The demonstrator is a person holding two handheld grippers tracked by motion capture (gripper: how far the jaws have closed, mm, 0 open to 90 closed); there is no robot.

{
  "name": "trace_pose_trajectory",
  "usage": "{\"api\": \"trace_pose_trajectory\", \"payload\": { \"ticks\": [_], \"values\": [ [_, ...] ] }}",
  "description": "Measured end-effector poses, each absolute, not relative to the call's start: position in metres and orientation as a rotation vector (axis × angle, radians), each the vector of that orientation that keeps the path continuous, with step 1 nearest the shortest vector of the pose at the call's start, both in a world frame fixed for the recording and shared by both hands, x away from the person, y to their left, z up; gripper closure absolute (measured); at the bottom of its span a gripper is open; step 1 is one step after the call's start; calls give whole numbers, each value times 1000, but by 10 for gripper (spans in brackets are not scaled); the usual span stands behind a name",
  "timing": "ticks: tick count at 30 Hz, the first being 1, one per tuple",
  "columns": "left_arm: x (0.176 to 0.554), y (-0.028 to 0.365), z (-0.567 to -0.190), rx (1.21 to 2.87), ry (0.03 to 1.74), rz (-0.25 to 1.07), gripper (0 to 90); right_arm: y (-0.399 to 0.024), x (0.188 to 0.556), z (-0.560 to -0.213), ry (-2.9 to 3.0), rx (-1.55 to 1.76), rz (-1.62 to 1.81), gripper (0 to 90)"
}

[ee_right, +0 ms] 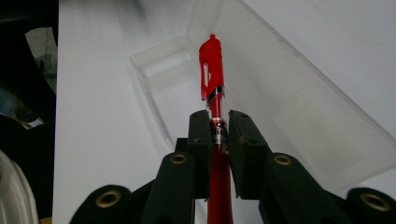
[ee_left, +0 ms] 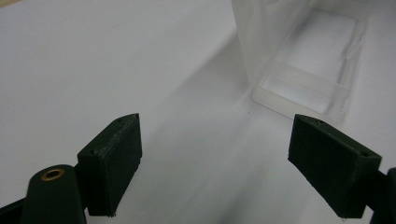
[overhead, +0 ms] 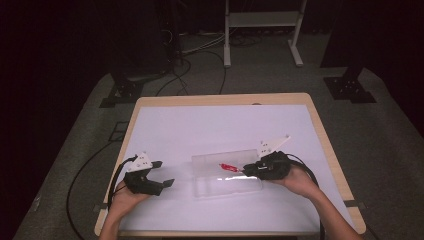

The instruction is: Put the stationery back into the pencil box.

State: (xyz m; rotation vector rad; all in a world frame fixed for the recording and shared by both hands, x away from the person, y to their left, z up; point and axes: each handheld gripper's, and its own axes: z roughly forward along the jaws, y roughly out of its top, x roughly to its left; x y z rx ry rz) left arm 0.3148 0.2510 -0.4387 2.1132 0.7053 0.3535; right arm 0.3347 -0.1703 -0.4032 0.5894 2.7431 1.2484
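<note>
1. The right gripper [overhead: 248, 170] is clamped on a red pen [ee_right: 212, 79], holding it over the open clear plastic case [overhead: 225, 175].
2. The case lies mid-bench [overhead: 210, 125], apparently empty, though glare blurs it.
3. The left gripper [overhead: 162, 173] rests with jaws wide apart and holding nothing, just left of the case.

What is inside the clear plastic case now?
The clear plastic case lies open and looks empty. The right gripper holds a red pen above it. The gripper covers the case's near end.
</note>
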Motion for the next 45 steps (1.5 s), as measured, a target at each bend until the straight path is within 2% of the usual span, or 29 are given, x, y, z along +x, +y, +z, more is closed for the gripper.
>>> {"api": "trace_pose_trajectory", "payload": {
  "ticks": [45],
  "values": [
    [315, 252, -440, 2111, 711, 345, 163, -144, 358, -446, 2913, 465, 1209, 788]
  ]
}}
